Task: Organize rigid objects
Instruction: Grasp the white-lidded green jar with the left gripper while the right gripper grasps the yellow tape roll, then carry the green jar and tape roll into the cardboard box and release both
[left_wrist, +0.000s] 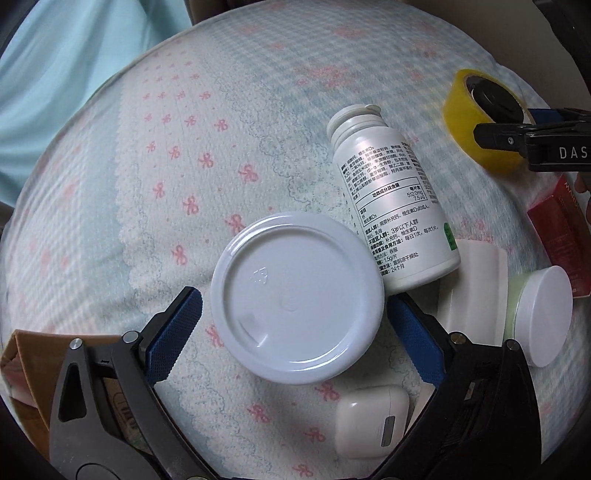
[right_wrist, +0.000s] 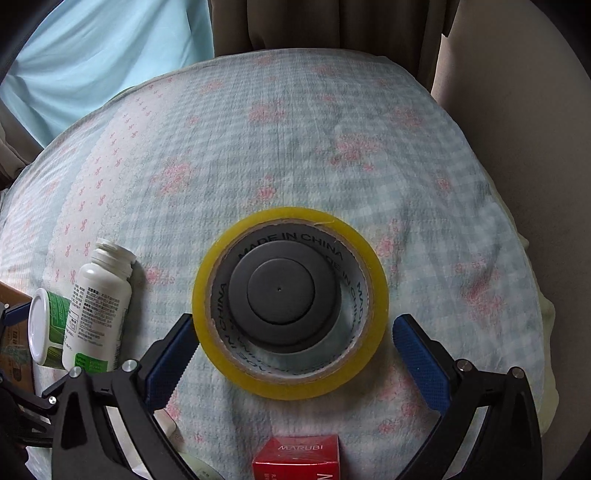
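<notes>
**Both grippers wide open over the bedspread**

Left gripper (left_wrist: 291, 321) has its fingers spread around a white-lidded jar (left_wrist: 297, 297), not pinching it. A capless supplement bottle (left_wrist: 395, 206) lies just beside the jar. Right gripper (right_wrist: 291, 347) straddles the yellow tape roll (right_wrist: 290, 302), gripping nothing; a dark round disc (right_wrist: 282, 291) sits inside it. Red Marubi box (right_wrist: 295, 458) is nearby.

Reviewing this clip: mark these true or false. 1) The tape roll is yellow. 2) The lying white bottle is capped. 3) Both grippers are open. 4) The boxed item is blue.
1) True: the tape roll is yellow, with a dark disc in its core.
2) False: the white bottle lies uncapped.
3) True: left gripper and right gripper are open.
4) False: the box is red.
</notes>
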